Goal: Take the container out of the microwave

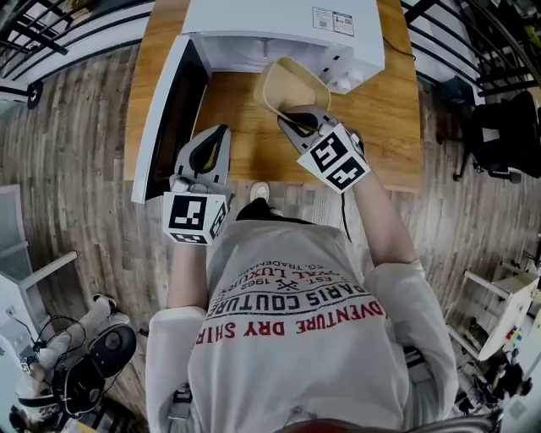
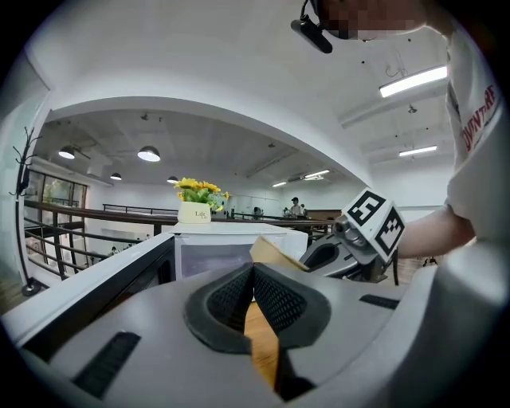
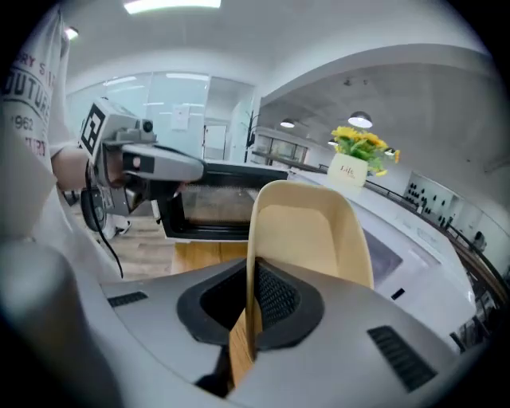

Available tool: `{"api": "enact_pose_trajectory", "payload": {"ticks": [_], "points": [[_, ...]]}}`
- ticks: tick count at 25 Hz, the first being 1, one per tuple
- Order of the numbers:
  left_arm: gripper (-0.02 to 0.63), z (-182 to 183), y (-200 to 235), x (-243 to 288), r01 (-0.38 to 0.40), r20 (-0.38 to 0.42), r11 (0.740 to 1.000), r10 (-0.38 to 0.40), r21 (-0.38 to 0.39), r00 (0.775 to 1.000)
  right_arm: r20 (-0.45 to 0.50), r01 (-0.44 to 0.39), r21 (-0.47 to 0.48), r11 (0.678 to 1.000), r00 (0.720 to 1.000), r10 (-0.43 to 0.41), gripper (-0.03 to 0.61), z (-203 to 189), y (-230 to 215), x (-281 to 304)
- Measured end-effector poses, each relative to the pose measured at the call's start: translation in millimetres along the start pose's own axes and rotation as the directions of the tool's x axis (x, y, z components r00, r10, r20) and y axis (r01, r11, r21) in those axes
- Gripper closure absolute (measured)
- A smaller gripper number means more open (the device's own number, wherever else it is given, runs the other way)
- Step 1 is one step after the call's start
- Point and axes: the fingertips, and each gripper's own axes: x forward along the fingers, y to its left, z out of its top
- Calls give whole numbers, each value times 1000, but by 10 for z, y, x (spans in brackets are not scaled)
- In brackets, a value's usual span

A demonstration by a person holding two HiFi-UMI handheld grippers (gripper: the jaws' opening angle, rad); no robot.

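Note:
A tan, shallow container (image 1: 292, 84) hangs tilted above the wooden table (image 1: 385, 101), just in front of the white microwave (image 1: 279, 21). My right gripper (image 1: 297, 118) is shut on its near rim; in the right gripper view that rim (image 3: 249, 239) is pinched between the pads and the container (image 3: 311, 231) rises beyond them. My left gripper (image 1: 218, 135) sits lower left beside the open microwave door (image 1: 165, 118), jaws shut with nothing between them (image 2: 253, 271). The left gripper view shows the container (image 2: 271, 253) and the right gripper (image 2: 351, 247) ahead.
The microwave door (image 2: 103, 279) stands wide open on the left and juts past the table edge. A white pot of yellow flowers (image 3: 348, 169) stands on top of the microwave. Wooden floor and black railings (image 1: 51, 25) surround the table.

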Motion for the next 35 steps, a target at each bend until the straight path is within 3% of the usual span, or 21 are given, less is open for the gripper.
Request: {"api": "enact_pose_trajectory", "payload": {"ticks": [4,8,15,23,30,35], "points": [[597,98,-95,-37,-5,17,1000,5,15,1000,102,92,50,994,990,-97,548,132,2,-396],[597,227,-210,-37,10,38,999,-11,43,999,193,197,106,975,957,-215,548,231,-71,-761],[598,481,-301,15,23,84,996,-30,89,996,337,350,208,913,851,-403,548,395,-224,-1345],[598,801,-321,105,24,133,991,-42,134,990,462,457,298,838,699,-546,548,515,-488,-1769],[597,898,-241,225,32,133,989,-52,143,990,441,492,350,797,664,-603,549,476,-685,-1733],[597,887,-221,284,47,123,987,-66,151,990,424,488,366,792,671,-609,549,434,-759,-1667]]}}
